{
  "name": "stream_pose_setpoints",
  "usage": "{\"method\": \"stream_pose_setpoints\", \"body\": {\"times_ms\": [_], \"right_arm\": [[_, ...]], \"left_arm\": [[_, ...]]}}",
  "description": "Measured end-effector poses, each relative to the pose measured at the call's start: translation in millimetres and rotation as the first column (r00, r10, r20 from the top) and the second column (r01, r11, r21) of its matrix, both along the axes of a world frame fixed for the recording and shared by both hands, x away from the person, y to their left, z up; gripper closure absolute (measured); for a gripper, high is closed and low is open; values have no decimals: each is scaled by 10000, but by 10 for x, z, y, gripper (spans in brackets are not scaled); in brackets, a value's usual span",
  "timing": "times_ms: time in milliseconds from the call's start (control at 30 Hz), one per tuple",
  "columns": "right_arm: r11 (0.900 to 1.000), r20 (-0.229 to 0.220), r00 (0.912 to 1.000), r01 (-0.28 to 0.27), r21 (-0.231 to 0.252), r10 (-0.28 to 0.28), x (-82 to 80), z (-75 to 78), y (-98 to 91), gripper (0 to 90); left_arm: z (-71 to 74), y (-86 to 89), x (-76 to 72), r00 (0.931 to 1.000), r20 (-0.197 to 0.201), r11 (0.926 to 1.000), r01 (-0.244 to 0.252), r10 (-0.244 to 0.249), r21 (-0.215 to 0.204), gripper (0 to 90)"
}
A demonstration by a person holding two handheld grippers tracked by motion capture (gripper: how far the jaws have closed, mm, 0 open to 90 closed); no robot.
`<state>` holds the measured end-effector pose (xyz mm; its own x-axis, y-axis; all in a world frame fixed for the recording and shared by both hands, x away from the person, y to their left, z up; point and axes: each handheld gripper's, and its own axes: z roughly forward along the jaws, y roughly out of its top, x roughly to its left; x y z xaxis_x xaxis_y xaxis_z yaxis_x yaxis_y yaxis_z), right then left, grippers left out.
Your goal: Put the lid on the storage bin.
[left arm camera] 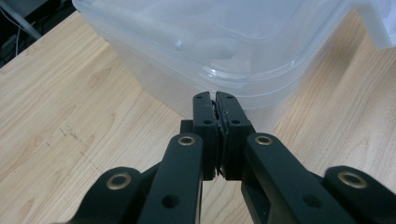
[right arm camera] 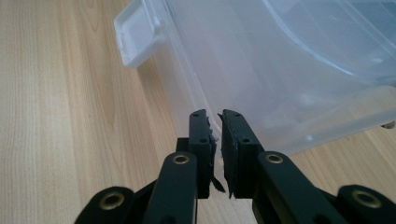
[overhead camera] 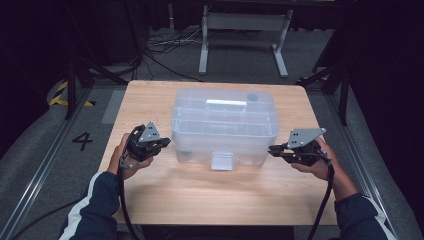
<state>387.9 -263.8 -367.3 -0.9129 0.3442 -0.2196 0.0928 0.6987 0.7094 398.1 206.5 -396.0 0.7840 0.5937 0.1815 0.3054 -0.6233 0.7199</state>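
Note:
A clear plastic storage bin (overhead camera: pixel 225 125) with its lid on stands in the middle of the wooden table (overhead camera: pixel 200 200). A white latch tab (overhead camera: pixel 222 161) hangs on its near side. My left gripper (overhead camera: pixel 167 142) is held just left of the bin, pointing at its lower corner. In the left gripper view that gripper (left arm camera: pixel 215 95) is shut with nothing in it, just short of the bin (left arm camera: pixel 224 46). My right gripper (overhead camera: pixel 271 149) points at the bin's right side. Its jaws (right arm camera: pixel 214 114) are drawn together with a thin slit at the tips and nothing between them, close to the bin wall (right arm camera: pixel 280 70).
Bare wood lies in front of the bin and on both sides. A grey metal stand (overhead camera: pixel 245 30) and cables (overhead camera: pixel 170 45) are on the floor beyond the far edge. The latch tab (right arm camera: pixel 135 39) juts from the bin near the right gripper.

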Motion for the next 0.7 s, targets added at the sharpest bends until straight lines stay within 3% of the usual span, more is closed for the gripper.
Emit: {"method": "stream_pose_setpoints", "body": {"times_ms": [233, 333, 700], "right_arm": [[9991, 124, 9991, 403, 111, -404, -24, 21, -92, 805], [9980, 170, 9979, 621, 108, -622, -43, 18, -157, 795], [9894, 258, 9891, 1450, 45, -1451, -81, -53, -406, 731]], "left_arm": [[-4, 23, -57, 9996, 255, 9995, -145, 137, 282, 861], [-32, 51, -92, 9995, 267, 9996, -188, 183, 215, 858], [-220, 182, -200, 9998, -68, 9963, -164, 170, 847, 804]]}}
